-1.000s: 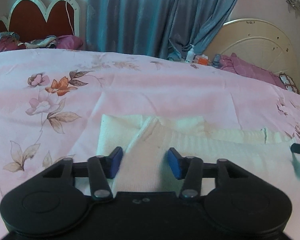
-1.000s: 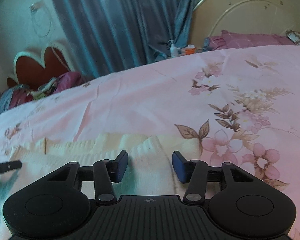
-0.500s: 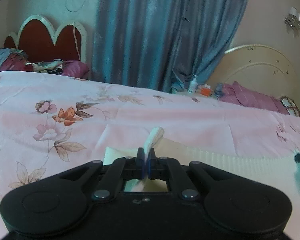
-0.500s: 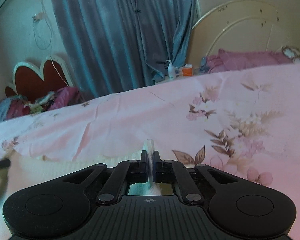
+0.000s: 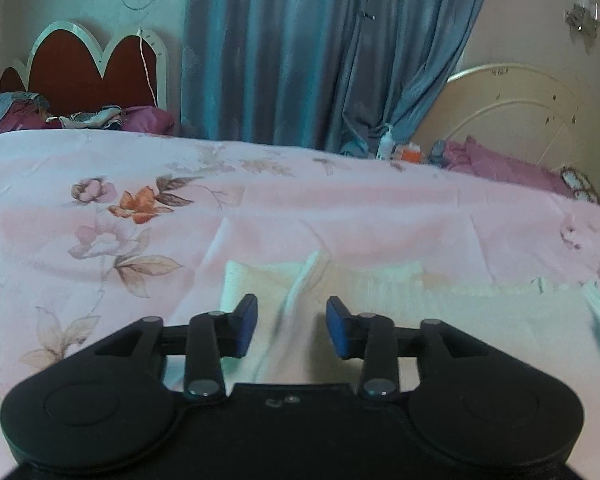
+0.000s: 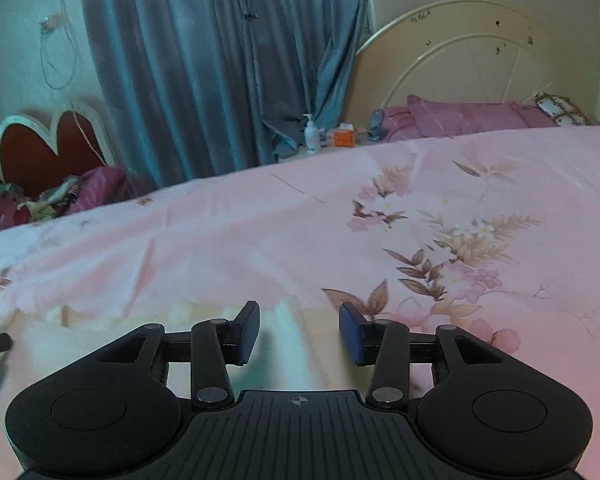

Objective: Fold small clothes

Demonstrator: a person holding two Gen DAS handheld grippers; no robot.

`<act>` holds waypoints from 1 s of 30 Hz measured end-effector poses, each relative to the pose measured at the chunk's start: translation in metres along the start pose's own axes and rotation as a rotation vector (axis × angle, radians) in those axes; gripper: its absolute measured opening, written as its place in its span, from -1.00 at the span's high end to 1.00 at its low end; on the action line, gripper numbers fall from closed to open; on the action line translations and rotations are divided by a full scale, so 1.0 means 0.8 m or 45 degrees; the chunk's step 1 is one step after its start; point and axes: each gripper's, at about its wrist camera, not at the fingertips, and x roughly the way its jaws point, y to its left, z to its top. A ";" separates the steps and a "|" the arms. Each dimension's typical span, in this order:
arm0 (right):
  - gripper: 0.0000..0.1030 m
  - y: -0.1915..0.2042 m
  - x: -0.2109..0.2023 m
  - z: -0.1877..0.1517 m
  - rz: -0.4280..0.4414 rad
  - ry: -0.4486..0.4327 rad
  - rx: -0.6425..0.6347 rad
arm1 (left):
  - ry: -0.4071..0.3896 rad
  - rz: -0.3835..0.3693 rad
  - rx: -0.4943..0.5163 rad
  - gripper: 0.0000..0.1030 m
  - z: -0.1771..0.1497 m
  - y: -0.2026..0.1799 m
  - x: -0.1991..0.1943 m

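Both grippers: jaws opening
left gripper [image 5: 292,326]: cream garment [image 5: 440,312] fold ridge between pads, unpressed
right gripper [image 6: 299,332]: same, pink bedsheet [image 6: 260,232] ahead

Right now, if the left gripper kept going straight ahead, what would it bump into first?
Probably the cream knitted garment: a raised fold of it lies between the opening left gripper jaws, on the pink floral bedspread.

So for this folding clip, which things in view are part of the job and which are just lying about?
Part of the job:
- cream garment
- left gripper, jaws opening
- right gripper, jaws opening

Just lying about:
- pump bottle
- orange box
- purple pillow
- blue curtain
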 end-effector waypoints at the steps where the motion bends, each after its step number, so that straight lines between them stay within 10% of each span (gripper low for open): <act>1: 0.15 0.008 -0.006 -0.001 0.020 -0.001 -0.011 | -0.006 -0.016 -0.003 0.26 0.000 0.000 -0.006; 15: 0.15 0.106 -0.014 -0.056 0.173 0.142 -0.147 | 0.089 -0.170 0.016 0.09 -0.036 -0.042 -0.034; 30: 0.15 0.065 -0.035 -0.086 -0.033 0.129 -0.176 | 0.134 -0.112 0.151 0.09 -0.048 -0.045 -0.033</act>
